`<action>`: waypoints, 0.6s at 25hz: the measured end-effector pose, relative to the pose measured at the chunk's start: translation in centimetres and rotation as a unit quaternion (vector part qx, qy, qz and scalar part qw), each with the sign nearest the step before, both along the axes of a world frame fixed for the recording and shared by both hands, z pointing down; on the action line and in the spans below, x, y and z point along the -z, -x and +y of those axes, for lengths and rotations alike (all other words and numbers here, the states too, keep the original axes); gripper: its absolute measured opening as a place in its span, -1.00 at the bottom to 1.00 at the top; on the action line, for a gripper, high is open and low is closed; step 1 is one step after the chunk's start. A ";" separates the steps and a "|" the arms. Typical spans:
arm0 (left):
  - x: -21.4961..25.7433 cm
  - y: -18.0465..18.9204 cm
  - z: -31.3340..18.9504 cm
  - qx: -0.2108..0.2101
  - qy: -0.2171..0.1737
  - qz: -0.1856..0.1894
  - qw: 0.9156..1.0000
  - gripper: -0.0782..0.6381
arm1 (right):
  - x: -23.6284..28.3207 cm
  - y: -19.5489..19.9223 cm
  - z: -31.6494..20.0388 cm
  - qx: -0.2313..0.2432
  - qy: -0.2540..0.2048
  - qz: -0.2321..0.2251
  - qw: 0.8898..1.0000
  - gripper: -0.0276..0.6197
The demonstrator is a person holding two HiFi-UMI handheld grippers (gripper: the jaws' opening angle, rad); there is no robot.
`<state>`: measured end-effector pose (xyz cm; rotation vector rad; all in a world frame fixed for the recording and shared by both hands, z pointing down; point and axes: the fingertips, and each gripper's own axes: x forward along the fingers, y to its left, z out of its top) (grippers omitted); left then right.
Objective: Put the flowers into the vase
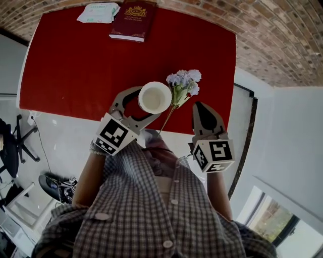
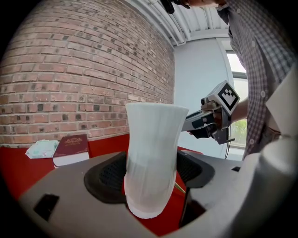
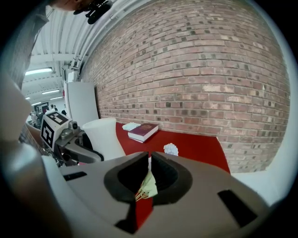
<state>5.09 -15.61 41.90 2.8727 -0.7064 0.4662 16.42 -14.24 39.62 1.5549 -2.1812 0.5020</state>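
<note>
A white ribbed vase (image 1: 155,97) stands upright on the red table (image 1: 70,70), with my left gripper (image 1: 148,102) shut on it. In the left gripper view its pads (image 2: 108,177) press both sides of the vase (image 2: 151,158). The pale lilac flowers (image 1: 182,83) hang just right of the vase's mouth, the thin stem (image 1: 165,121) slanting back toward me. My right gripper (image 1: 198,105) is shut. A pale leaf and the stems (image 3: 148,186) are pinched between its jaws, and a flower head (image 3: 171,148) shows beyond them.
A dark red book (image 1: 133,19) and a packet of tissues (image 1: 98,12) lie at the table's far edge by the brick wall. The table's near edge runs just under both grippers. A white wall panel stands to the right.
</note>
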 end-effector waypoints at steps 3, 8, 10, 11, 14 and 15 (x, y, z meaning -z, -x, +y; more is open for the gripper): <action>0.0 0.0 -0.1 0.002 0.000 0.001 1.000 0.17 | -1.5 -0.2 -0.8 -0.003 0.021 -0.007 1.000 -0.85; -0.1 0.0 0.1 0.002 0.000 -0.003 1.000 0.17 | -4.7 0.2 -1.6 0.000 0.065 -0.009 0.998 -0.52; 0.0 0.0 0.1 0.002 0.001 -0.003 1.000 0.17 | -6.0 0.4 -1.9 0.001 0.084 -0.006 0.996 -0.37; 0.0 0.0 0.1 0.002 0.001 -0.002 1.000 0.17 | -6.6 0.5 -2.0 0.002 0.093 -0.004 0.996 -0.32; 0.0 0.0 0.1 0.005 0.001 -0.001 1.000 0.17 | -8.2 0.9 -2.5 -0.002 0.118 -0.014 0.993 -0.19; 0.0 0.0 0.1 0.005 0.001 -0.001 1.000 0.17 | -8.8 1.0 -2.7 -0.006 0.126 -0.020 0.992 -0.15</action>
